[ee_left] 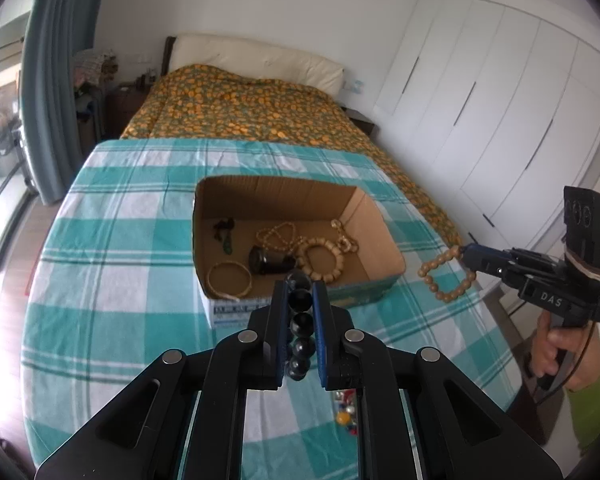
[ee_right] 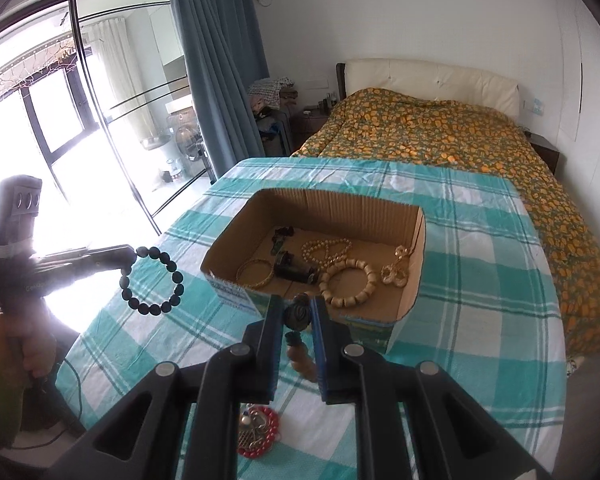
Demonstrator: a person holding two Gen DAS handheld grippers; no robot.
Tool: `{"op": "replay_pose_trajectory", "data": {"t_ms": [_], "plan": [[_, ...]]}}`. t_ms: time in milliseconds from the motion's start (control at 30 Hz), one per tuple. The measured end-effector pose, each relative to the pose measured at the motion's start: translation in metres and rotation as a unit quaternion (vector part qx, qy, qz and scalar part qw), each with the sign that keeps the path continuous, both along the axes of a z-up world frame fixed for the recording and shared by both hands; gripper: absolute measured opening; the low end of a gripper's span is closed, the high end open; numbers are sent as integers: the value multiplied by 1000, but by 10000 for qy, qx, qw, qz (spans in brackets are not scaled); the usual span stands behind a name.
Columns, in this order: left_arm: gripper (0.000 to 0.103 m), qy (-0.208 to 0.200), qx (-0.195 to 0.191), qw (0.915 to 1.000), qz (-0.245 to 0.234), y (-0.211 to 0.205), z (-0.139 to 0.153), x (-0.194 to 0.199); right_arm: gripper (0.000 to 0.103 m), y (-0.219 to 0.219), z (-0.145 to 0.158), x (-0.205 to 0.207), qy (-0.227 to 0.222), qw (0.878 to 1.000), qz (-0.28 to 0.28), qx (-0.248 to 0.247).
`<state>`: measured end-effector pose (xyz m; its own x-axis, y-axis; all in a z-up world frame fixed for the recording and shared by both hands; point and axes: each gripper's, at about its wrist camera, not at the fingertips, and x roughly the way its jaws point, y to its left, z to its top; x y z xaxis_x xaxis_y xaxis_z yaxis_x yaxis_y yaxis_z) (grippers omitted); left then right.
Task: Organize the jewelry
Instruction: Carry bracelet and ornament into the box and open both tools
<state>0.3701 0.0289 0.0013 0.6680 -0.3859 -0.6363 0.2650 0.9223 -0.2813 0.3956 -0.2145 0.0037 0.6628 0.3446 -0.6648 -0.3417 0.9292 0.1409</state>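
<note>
Above the checked tablecloth, my left gripper is shut on a black bead bracelet; in the right wrist view that bracelet dangles as a ring from its tip. My right gripper is shut on a tan wooden bead bracelet, which hangs in the air at the right of the left wrist view. Just beyond both stands an open cardboard box. It holds a gold bangle, a pearl necklace, a wooden bracelet, a dark cylinder and a gold trinket.
A red bead piece and some small coloured beads lie on the cloth under the grippers. Behind the table is a bed with an orange-patterned cover. White wardrobe doors stand to the right, a blue curtain and glass doors to the left.
</note>
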Motion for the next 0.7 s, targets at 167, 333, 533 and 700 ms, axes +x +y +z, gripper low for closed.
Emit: {"op": "replay_pose_trajectory", "data": {"t_ms": [167,333,533,700], "plan": [[11,10,70,9999,115,-1,-5,43,14,2,-3,43,-51,9999,-96,-130],[11,199,121,9997,122,-8,-28,78,14,5,-30,83,123,9995,-113,-252],[18,451,435,9979,163,-23,-62,105,16,-5,-86,120,546,9933,-503,-884],[74,429,730,9952,498,-13,-74,91,28,-22,-88,98,334,9925,-834,-826]]}}
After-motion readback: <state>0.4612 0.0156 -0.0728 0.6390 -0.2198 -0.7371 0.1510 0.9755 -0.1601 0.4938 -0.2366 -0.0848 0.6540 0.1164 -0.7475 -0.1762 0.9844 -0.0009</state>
